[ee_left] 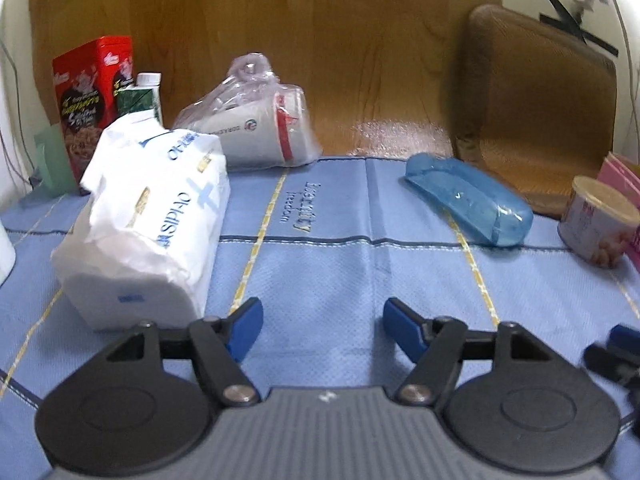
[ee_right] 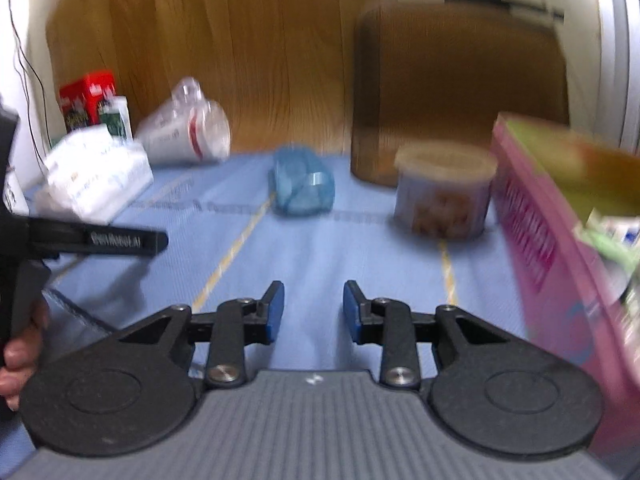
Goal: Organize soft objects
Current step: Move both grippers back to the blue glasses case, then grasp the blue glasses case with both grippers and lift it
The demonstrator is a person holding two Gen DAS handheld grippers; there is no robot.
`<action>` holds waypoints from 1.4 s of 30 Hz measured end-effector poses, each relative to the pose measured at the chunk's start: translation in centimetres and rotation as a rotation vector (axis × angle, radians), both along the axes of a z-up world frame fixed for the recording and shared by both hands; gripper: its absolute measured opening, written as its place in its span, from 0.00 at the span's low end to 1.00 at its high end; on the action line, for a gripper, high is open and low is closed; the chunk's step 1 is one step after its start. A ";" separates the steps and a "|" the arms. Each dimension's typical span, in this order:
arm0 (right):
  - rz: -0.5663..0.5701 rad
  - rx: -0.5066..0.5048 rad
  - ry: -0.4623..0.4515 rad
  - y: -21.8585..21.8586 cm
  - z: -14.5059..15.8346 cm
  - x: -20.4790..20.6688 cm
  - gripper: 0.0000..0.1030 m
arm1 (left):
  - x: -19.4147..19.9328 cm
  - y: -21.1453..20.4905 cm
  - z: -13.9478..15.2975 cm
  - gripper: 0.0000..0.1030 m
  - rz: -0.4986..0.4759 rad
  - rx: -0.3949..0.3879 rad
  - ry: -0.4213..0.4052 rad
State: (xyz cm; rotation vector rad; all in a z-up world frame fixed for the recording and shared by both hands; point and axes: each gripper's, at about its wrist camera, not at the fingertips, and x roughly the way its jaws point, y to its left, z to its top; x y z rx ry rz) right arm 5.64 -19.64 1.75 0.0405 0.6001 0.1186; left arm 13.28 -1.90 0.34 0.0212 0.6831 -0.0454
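Observation:
A white tissue pack (ee_left: 148, 220) with blue print lies on the blue cloth (ee_left: 320, 272), just left of and beyond my left gripper (ee_left: 323, 328), which is open and empty over the cloth. A clear plastic bag holding paper cups (ee_left: 256, 124) lies behind the pack. In the right wrist view the tissue pack (ee_right: 96, 172) and the bag of cups (ee_right: 188, 128) sit far left. My right gripper (ee_right: 314, 310) is open and empty, low over the cloth (ee_right: 320, 248). The left gripper's body (ee_right: 80, 240) shows at the left edge of that view.
A blue translucent case (ee_left: 468, 200) lies at centre right. A round tub (ee_left: 600, 220) and a pink box (ee_right: 560, 240) stand at the right. A red box (ee_left: 92, 92) and a green carton (ee_left: 140, 96) stand at back left. A brown tray (ee_left: 536, 112) leans behind.

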 end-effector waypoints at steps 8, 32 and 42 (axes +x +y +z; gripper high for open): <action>0.015 -0.028 -0.004 0.6 0.1 -0.3 0.44 | 0.2 0.2 -0.2 0.73 -0.011 -0.015 0.001; 0.027 -0.034 0.000 0.5 0.0 0.0 0.59 | 0.6 0.2 -0.3 1.00 -0.041 -0.039 0.033; 0.072 -0.095 -0.081 2.3 1.6 4.5 0.64 | 0.5 1.9 0.0 0.99 0.060 -0.097 0.014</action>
